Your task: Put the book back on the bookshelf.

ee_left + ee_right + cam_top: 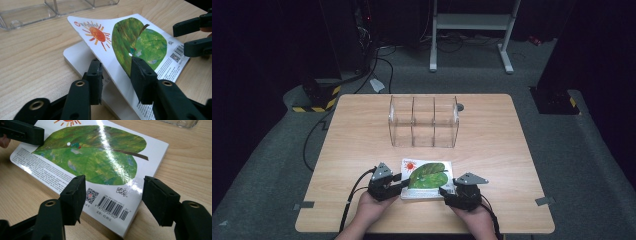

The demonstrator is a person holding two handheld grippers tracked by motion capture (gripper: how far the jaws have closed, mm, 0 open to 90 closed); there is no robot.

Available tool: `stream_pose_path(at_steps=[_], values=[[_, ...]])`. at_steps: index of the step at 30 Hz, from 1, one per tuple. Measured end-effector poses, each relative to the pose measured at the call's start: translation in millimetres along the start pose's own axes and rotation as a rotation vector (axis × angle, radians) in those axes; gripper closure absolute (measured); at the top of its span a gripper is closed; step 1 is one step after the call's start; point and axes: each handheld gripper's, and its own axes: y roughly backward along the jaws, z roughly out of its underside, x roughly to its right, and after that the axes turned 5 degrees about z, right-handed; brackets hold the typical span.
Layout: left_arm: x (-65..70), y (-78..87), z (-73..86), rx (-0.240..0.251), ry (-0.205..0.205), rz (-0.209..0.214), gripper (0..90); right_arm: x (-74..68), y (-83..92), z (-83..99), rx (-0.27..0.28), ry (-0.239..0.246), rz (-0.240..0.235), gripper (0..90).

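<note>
we've got the left gripper (116, 75) clamped on the book (427, 179) cover and lifting it at the table's near edge, right gripper (113, 200) jaws apart, book barely opened.
</note>
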Motion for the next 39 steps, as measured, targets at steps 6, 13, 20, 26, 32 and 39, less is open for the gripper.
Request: stream_pose_path(at_steps=[6, 13, 20, 26, 32, 39], values=[[4.2, 2.7, -0.3, 0.017, -0.047, -0.010, 64.5, 3.2, -1.0, 0.9, 0.011, -0.026, 0.006, 39.1], [10.1, 7.6, 0.3, 0.053, -0.117, -0.020, 65.7, 6.8, -3.1, -0.7, 0.016, -0.067, 0.011, 33.3], [15.6, 13.2, -1.3, 0.091, -0.151, -0.020, 67.7, 13.4, -7.5, -3.0, 0.006, -0.110, -0.011, 27.6], [19.1, 15.3, -0.8, 0.111, -0.192, -0.023, 68.2, 20.5, -16.8, -5.1, -0.034, -0.151, -0.059, 24.2], [20.8, 15.6, -0.4, 0.114, -0.204, -0.030, 68.4, 22.4, -24.1, -7.1, -0.061, -0.198, -0.111, 20.1], [19.8, 14.3, -0.1, 0.109, -0.187, -0.038, 68.3, 22.5, -22.3, -8.9, -0.066, -0.189, -0.095, 25.0]])
